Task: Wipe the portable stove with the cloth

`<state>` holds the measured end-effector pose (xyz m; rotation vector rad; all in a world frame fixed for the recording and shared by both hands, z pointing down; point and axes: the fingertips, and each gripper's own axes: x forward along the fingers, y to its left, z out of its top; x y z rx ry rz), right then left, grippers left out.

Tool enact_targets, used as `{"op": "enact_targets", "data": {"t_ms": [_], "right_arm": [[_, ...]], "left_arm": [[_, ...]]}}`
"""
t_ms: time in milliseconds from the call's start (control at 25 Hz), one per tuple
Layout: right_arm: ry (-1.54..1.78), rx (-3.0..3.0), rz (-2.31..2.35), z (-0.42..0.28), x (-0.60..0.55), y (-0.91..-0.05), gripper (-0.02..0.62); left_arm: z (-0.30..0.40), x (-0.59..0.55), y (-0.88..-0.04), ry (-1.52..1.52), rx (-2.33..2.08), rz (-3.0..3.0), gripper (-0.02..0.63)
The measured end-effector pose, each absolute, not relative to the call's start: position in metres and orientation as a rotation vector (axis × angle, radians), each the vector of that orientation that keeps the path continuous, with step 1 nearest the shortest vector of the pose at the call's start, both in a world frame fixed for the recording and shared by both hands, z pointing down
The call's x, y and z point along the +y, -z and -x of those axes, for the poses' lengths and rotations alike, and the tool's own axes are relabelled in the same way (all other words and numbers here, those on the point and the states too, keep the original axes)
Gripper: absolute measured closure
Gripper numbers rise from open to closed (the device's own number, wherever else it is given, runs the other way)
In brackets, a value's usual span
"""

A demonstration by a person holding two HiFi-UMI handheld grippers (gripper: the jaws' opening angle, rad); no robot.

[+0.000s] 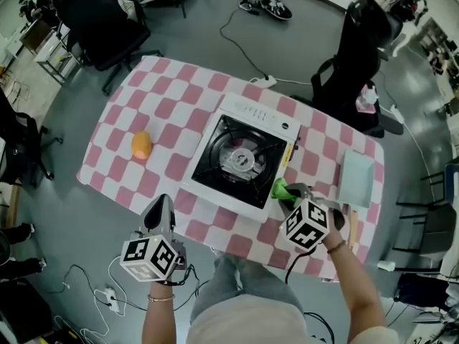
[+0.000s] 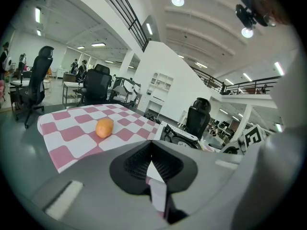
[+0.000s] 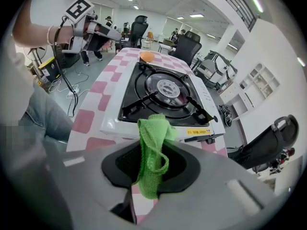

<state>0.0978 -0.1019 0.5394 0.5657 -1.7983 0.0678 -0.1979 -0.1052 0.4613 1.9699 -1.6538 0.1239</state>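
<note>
Right claw [image 3: 151,166] is clamped on the green cloth [image 3: 152,145]. The cloth sticks up out of the jaws in a folded bunch, with a loose end hanging below the pads.

In the head view the right claw [image 1: 289,193] sits at centre-right of the frame. The cloth [image 1: 280,188] is right at the lower-right corner of the portable gas stove [image 1: 240,156]. I can't tell whether the cloth touches the casing.

The right gripper view looks across the stove [image 3: 163,92] from that corner: white body, black pan supports, round burner in the middle, yellow label on the side nearest me.

Left claw [image 2: 152,163] has its jaws together with nothing in them, only checked tabletop showing behind the pads. In the head view the left claw [image 1: 160,213] is at lower left of the frame, at the near edge of the tabletop [image 1: 168,95] and well apart from the stove.

The tabletop has a pink-and-white checked cover. An orange [image 1: 142,145] lies on it left of the stove, apart from it; the left gripper view shows it too [image 2: 104,127], at centre-left.
</note>
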Motion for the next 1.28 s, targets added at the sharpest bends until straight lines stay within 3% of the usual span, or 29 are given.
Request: {"op": "enact_targets", "data": {"t_ms": [1280], "right_arm": [[-0.093, -1.766, -0.443, -0.065, -0.033, -0.539, 0.520]], "left_arm": [[0.206, -0.108, -0.469, -0.067, -1.598, -1.975, 0.605]]}}
